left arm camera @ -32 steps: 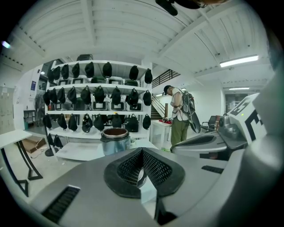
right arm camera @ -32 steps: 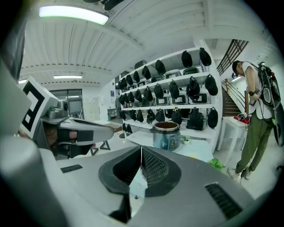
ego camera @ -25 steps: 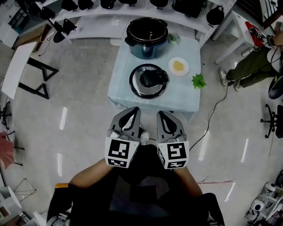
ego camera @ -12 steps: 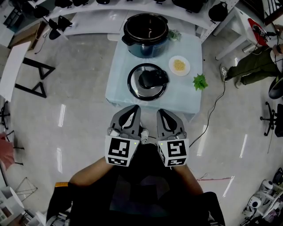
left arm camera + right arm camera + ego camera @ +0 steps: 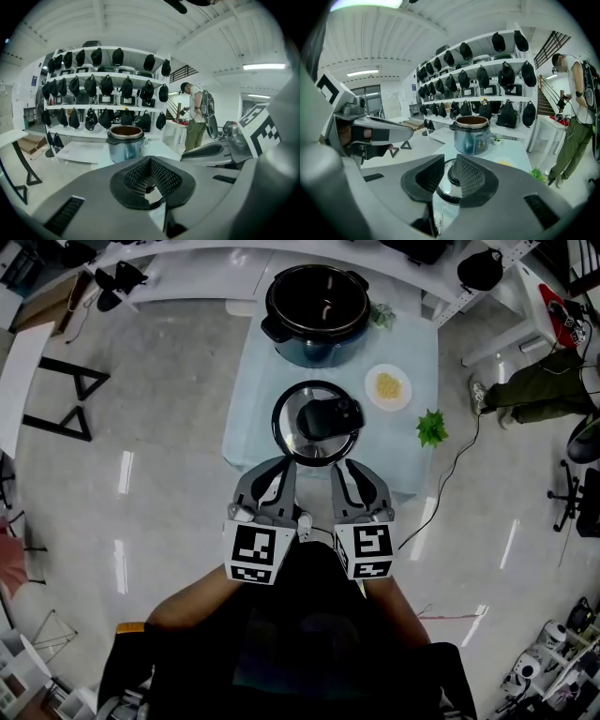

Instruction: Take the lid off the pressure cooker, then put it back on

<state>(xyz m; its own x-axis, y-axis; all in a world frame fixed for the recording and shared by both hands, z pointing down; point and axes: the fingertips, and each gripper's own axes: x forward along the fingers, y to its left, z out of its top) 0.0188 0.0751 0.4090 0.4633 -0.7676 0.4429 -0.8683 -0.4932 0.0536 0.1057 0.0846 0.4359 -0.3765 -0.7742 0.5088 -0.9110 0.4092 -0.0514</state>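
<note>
**A:** Your tabletop (image 5: 253, 381) is narrow, and its near edge sits close under the tips of both tongs. Bare floor lies open on its left. A white shelf (image 5: 187, 282) runs behind its far end, and a person (image 5: 539, 381) stands well apart on the right.

**B:** On the tabletop you have the lid (image 5: 316, 421) lying flat in the near half, handle up. A plate (image 5: 388, 387) sits just beside it on the right, and a green sprig (image 5: 431, 427) lies near the right edge.

**A:** The lid's black handle runs crosswise to you, its bulkier end toward the plate. The pressure cooker (image 5: 317, 304) stands upright and open at the far end, apart from the lid. Its two side handles sit on a diagonal.

**B:** Your hands hold the tongs side by side, pointing ahead and tilted down toward the lid, with the marker cubes close to your body. Your left tongs (image 5: 284, 468) are closed, pad against pad, gripping nothing.

**A:** Your right tongs (image 5: 349, 468) have just been opening. The pads stand a little apart with nothing between them, and the lid shows beyond the gap.
</note>
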